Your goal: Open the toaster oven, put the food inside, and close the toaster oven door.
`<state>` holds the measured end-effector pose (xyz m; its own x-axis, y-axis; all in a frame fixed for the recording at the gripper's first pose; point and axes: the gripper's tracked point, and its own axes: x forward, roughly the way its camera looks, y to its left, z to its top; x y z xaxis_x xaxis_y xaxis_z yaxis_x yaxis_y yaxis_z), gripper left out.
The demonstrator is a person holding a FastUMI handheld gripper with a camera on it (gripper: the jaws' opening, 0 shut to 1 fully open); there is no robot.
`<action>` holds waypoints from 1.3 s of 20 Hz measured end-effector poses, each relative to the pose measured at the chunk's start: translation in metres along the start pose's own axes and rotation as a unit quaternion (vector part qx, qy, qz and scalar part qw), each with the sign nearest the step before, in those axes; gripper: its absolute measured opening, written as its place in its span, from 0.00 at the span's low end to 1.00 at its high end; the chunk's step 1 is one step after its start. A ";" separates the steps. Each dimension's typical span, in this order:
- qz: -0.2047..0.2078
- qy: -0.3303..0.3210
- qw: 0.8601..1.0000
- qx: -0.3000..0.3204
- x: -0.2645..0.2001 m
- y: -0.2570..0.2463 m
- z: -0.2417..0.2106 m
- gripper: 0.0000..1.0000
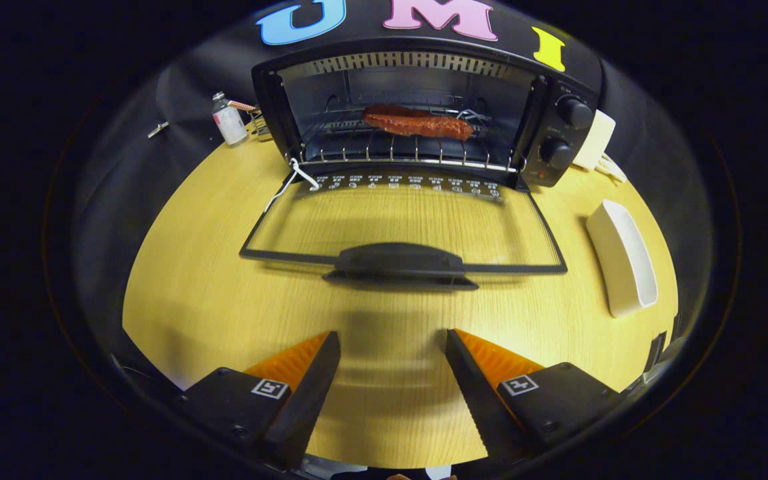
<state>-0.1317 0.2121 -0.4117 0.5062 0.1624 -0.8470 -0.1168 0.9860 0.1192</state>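
Inside, on the wire rack (411,150) of the toaster oven (424,113), the food (417,122), a reddish-brown slab, is laid flat. The door (401,227) is folded fully down onto the wooden table (211,293), with its handle (397,261) nearest the gripper (394,347). Markings printed along the door's hinge edge cannot be made out. A white dish (621,257) is seen beside the door, and a small bottle (229,120) beside the oven, its label unreadable. A white block behind the oven is partly hidden. The gripper's fingers are spread wide; nothing is held or touched, and the handle lies just ahead of them.
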 end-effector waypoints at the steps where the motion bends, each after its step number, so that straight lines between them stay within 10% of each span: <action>1: -0.005 -0.007 1.000 0.007 0.002 -0.001 0.008 0.99; 26: -0.020 -0.183 0.983 0.016 -0.067 -0.021 0.121 1.00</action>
<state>-0.0603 0.1851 -0.2946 0.7840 0.1216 -0.6087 -0.0676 0.9915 0.1110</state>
